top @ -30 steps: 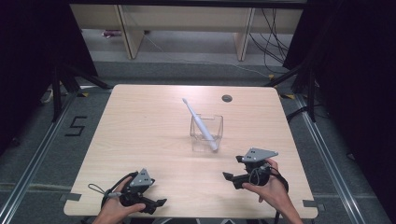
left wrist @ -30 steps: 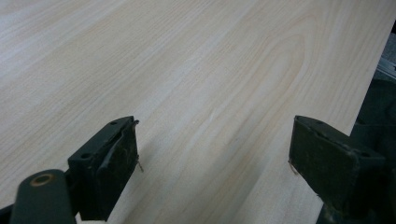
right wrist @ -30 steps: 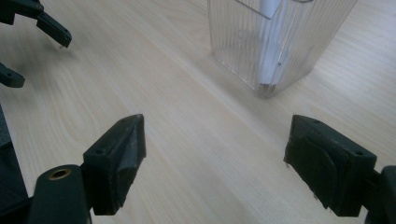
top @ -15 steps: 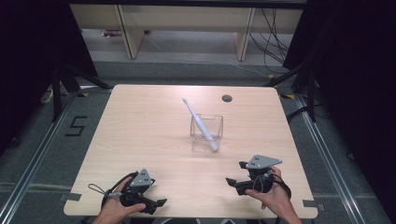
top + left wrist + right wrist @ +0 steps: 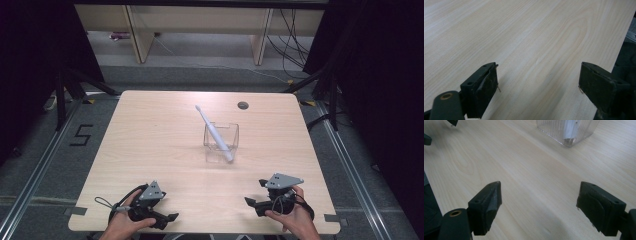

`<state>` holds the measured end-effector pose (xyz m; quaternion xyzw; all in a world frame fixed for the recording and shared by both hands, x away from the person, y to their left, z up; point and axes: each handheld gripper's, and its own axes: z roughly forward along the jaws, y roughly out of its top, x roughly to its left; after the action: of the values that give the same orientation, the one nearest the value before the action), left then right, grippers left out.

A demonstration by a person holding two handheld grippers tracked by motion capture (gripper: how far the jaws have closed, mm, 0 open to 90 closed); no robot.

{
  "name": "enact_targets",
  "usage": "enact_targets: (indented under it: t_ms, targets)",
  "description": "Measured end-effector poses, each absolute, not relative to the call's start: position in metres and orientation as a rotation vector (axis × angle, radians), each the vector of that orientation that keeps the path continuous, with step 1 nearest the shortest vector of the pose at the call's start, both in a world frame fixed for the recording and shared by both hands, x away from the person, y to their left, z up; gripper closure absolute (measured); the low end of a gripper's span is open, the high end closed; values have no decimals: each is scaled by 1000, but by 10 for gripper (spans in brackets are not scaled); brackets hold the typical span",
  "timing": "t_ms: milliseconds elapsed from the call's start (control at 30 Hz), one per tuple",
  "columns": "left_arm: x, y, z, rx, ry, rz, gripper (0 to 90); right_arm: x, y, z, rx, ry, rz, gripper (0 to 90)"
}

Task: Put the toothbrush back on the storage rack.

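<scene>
Both claws rest near the bench's (image 5: 150,130) front edge, left claw (image 5: 167,218) and right claw (image 5: 250,202) each with jaws wide apart, holding nothing. Mid-bench stands the clear plastic cup (image 5: 221,142), light and easily tipped; leaning in it, the white toothbrush (image 5: 214,132) looks stiff, slim, slippery, best pinched mid-handle.

The left hand (image 5: 125,224) enters from the bottom edge and holds the left gripper (image 5: 170,218) low, its jaws pointing toward the person's right. The right hand (image 5: 292,219) holds the right gripper (image 5: 248,201) opposite it, jaws pointing toward the person's left. In each gripper view the two black jaws stand wide apart with nothing between them.
</scene>
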<state>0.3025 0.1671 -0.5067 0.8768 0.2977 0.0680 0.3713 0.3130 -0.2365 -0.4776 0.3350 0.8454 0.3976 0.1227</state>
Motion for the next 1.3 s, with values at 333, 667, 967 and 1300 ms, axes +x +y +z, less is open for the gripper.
enact_targets:
  t_ms: [333, 667, 967, 1300]
  targets:
    - [303, 167, -507, 2249, 765, 176, 149, 304, -246, -481, 1001, 2451, 1154, 198]
    - [302, 167, -507, 2249, 763, 167, 149, 297, -257, -483, 1017, 2430, 1134, 196]
    - [302, 167, -507, 2250, 761, 169, 149, 290, -262, -485, 1039, 2447, 1130, 191]
    - [302, 167, -507, 2249, 762, 170, 149, 284, -270, -487, 1051, 2425, 1096, 159]
